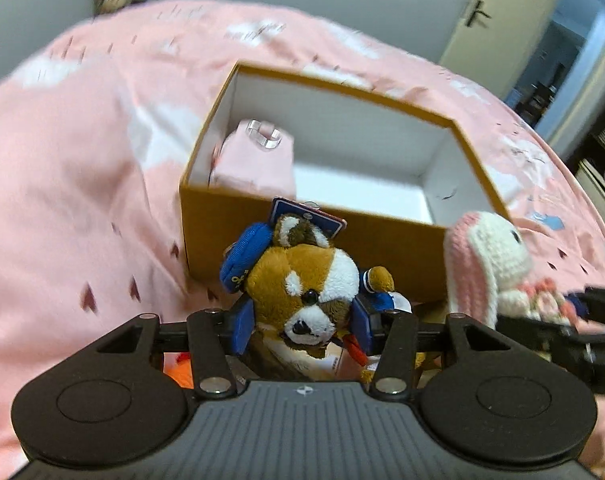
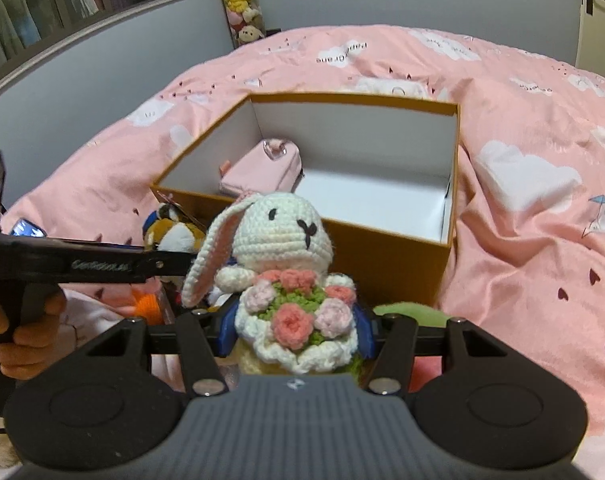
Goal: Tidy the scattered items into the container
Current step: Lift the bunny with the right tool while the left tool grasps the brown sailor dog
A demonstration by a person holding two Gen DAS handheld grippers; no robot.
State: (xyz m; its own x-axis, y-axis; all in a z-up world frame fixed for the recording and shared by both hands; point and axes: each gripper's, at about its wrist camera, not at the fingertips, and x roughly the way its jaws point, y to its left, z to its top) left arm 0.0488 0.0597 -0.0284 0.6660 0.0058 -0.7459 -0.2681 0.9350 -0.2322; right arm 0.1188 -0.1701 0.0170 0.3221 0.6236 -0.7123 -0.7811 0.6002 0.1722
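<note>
The box (image 2: 386,258), orange outside and white inside, is set open-topped on a pink quilt (image 2: 534,200) printed with white clouds and small dark hearts. A pink pouch (image 2: 262,172) with a clear heart-shaped ring is seen inside the box, against its far left corner; the remaining white floor is bare.

A plush fox (image 1: 302,292) with a blue cap and a blue tag above its head is gripped by the left gripper (image 1: 302,328): the blue pads (image 1: 242,328) are pressed against both sides of the head, and the toy is held just in front of the box's near wall, below the rim. In the right wrist view the same fox (image 2: 174,236) is partly seen to the left, behind the left gripper's black body, which is held by a hand (image 2: 22,328).

A crocheted rabbit (image 2: 286,236) with a bouquet of pink flowers is clamped at the body by the right gripper (image 2: 296,330), its blue pads (image 2: 228,326) closed narrow on either side of the bouquet. The rabbit is held upright, near the box's front wall and outside it. One long ear is hung down on the left. In the left wrist view the rabbit (image 1: 490,260) is shown just right of the fox.

Something orange (image 2: 146,304) and something green (image 2: 406,312) are partly visible below the toys, too hidden to identify. A column of plush toys (image 2: 240,0) is hung on the grey wall behind.
</note>
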